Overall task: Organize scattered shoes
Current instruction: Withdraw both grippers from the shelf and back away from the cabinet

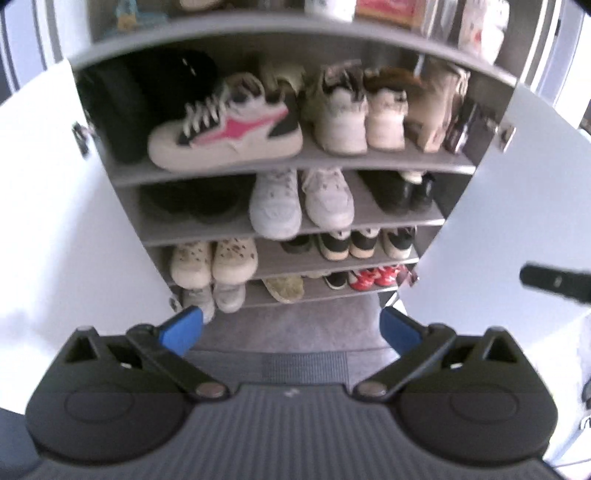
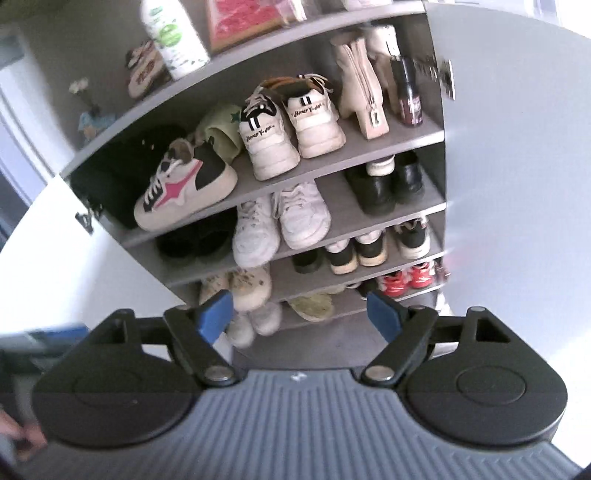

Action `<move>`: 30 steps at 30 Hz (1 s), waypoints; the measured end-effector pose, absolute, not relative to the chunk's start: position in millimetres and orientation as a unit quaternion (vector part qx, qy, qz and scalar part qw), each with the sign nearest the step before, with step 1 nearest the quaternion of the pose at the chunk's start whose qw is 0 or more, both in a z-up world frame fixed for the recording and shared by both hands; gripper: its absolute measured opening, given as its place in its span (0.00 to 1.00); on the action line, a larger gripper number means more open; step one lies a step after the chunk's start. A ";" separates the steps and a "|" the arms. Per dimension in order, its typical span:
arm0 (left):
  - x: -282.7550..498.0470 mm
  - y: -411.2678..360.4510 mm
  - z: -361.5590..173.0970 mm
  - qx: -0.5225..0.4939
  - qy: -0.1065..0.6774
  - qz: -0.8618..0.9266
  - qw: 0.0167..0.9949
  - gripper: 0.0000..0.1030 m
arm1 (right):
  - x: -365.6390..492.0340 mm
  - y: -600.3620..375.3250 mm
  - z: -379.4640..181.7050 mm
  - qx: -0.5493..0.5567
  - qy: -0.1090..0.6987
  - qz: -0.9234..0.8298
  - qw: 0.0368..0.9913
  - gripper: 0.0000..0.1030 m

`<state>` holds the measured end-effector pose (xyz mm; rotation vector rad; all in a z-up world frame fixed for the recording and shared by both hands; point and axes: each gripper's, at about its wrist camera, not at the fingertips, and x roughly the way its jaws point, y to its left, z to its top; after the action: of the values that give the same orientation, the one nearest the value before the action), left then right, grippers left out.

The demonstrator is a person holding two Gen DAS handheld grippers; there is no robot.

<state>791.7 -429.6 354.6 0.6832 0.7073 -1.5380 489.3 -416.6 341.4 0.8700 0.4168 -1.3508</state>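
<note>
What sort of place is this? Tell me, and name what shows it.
Probably a home entryway or hallway: an open shoe cabinet with white doors, its grey shelves packed with paired sneakers, boots and a pink-striped sneaker.

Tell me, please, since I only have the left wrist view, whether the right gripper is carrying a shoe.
Observer: No, the right gripper is open, with nothing between its fingers.
Operator: Thank you. What stands on the top shelf?
Observer: A white bottle with a green label stands upright there.
Operator: And what is behind the pink-striped sneaker?
Observer: A pale green cloth item with a small star mark lies just behind it.
</note>
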 end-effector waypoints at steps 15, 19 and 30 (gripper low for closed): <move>729.4 -537.7 423.0 0.269 0.239 -0.770 0.528 1.00 | 416.4 -436.5 459.9 0.312 0.149 -0.756 0.556 0.80; 696.3 -539.3 433.1 0.266 0.226 -0.769 0.535 1.00 | 374.3 -435.0 479.7 0.294 0.174 -0.753 0.562 0.80; 603.3 -531.2 451.9 0.266 0.240 -0.725 0.589 1.00 | 256.6 -434.1 469.8 0.351 0.271 -0.676 0.589 0.70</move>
<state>603.3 -531.2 451.9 0.6207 0.5588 -1.6876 256.6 -434.1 469.8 0.8183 0.6316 -1.5736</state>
